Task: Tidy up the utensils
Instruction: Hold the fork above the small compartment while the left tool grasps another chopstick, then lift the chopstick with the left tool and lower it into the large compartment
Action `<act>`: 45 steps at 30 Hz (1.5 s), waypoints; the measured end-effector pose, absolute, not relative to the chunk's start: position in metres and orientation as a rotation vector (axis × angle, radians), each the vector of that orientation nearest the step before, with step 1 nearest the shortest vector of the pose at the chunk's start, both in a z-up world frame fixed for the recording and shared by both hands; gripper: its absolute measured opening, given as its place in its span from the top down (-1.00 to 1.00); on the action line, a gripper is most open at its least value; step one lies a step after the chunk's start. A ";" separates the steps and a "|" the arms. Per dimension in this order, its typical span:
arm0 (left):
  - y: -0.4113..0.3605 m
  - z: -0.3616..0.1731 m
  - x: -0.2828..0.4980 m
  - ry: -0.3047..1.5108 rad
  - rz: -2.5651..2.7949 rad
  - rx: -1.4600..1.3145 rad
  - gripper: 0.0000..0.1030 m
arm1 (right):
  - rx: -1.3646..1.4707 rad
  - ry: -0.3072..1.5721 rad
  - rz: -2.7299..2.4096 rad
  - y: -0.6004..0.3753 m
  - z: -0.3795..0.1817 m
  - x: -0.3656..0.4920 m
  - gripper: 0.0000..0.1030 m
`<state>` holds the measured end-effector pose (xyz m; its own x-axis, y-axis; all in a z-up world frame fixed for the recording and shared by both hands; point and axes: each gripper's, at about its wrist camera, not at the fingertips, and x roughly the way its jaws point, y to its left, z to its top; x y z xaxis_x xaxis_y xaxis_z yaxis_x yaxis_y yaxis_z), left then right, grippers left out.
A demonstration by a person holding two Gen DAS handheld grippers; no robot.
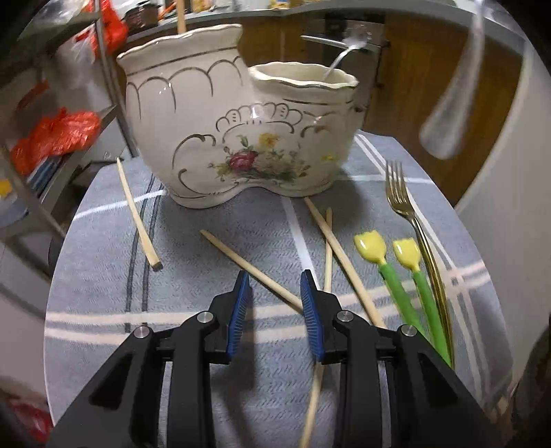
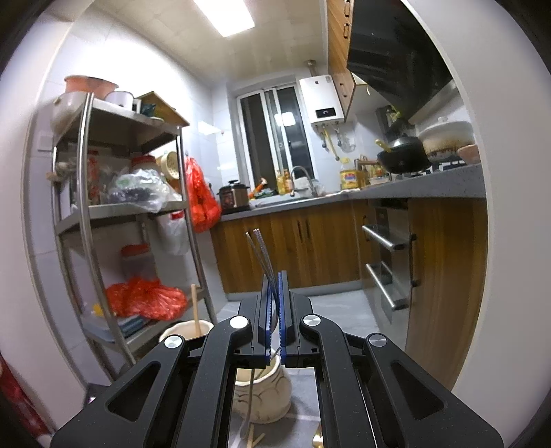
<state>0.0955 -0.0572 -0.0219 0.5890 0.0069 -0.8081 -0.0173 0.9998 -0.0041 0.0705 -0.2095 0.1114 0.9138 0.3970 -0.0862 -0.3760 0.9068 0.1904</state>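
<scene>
Left wrist view: one striped desk point(image 1: 103, 275); one two-compartment floral holder point(image 1: 220, 138) at 12 o'clock, holding one chopstick point(image 1: 180, 15) and one spoon point(image 1: 339, 57). Four loose chopsticks point(image 1: 137, 213) at centre, one gold fork point(image 1: 409, 220) and two tulip spoons point(image 1: 385, 265) at 3 o'clock. Left gripper point(image 1: 275, 296) released, low at 6 o'clock. Right gripper point(image 2: 274, 303) clenched on metal utensil point(image 2: 263, 262) above holder.
</scene>
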 end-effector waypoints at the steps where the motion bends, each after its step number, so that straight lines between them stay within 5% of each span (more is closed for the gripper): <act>1: -0.059 -0.023 0.098 0.952 0.036 -0.013 0.40 | 0.176 0.126 0.407 -0.210 0.111 0.070 0.92; 7: -0.065 -0.024 0.108 0.986 0.108 -0.031 0.41 | 0.186 0.116 0.429 -0.215 0.115 0.064 0.92; 12: -0.056 -0.023 0.109 1.013 0.070 -0.020 0.91 | 0.195 0.102 0.433 -0.220 0.118 0.059 0.92; 22: -0.029 -0.024 0.093 0.996 -0.035 0.048 0.91 | 0.187 0.105 0.444 -0.220 0.118 0.058 0.92; 35: -0.010 0.039 0.035 0.547 -0.190 0.076 0.91 | 0.163 0.118 0.427 -0.203 0.110 0.068 0.92; 45: 0.012 0.106 0.064 0.364 -0.271 0.005 0.91 | 0.174 0.069 0.377 -0.192 0.125 0.092 0.92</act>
<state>0.0639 0.0119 0.1064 0.8987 -0.2613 -0.3523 0.2630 0.9638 -0.0440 0.0922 -0.1925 0.1247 0.9277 0.3718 -0.0348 -0.3599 0.9151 0.1818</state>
